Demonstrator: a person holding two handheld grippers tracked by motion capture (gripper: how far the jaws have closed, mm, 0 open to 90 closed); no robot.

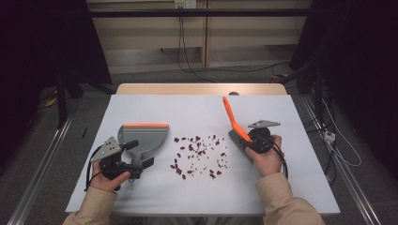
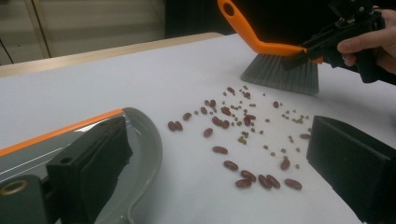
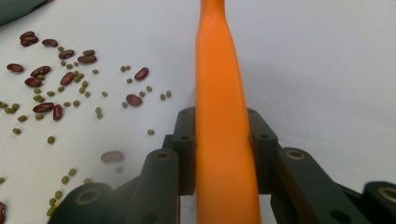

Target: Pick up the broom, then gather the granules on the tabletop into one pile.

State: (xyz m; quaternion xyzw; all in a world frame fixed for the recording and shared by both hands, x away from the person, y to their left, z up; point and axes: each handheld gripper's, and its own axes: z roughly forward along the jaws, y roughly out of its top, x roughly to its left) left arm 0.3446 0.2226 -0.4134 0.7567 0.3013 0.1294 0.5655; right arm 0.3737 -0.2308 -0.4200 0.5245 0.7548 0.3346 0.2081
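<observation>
Your right gripper (image 1: 248,140) has its jaws clamped on the orange plastic handle of the small grey-bristled hand brush (image 1: 233,123); the handle rises up and away from you, while the bristles rest on the white table top (image 1: 197,105) just right of the scattered dark red kidney beans and small green beans (image 1: 199,157). Your right hand (image 1: 268,157) wraps the gripper from below, forearm angled in from the lower edge. Your left gripper (image 1: 138,154) lies low, wrist level, jaws wide apart around the rear of the grey plastic dustpan with an orange lip (image 1: 143,133), which sits flat left of the beans
</observation>
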